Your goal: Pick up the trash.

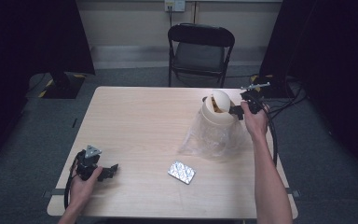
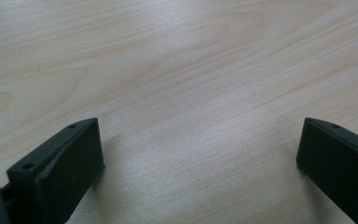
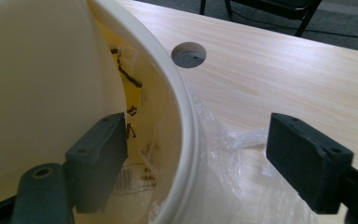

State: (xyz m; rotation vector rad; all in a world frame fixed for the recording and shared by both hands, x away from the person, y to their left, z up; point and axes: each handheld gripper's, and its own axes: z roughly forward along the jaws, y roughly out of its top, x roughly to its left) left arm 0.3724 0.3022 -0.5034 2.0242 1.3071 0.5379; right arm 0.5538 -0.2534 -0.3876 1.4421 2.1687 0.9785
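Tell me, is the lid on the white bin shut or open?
Open. The rounded lid is tipped, leaving a gap over the bin, and yellow printed packaging shows inside. The right tool straddles the rim.

The print on the yellow packet [image 3: 133,116] inside the cream tub [image 3: 182,107] is too blurred to read. The tub's lid [image 3: 37,84] hides most of the packet and runs off the picture's left edge.

Left hand [image 1: 81,184] rests low at the near left, its left gripper [image 1: 109,171] lying level, jaws spread wide with nothing between them. Right forearm [image 1: 270,177] reaches far forward; right hand [image 1: 255,119] holds the right gripper [image 1: 235,111] pointing leftward, jaws apart.
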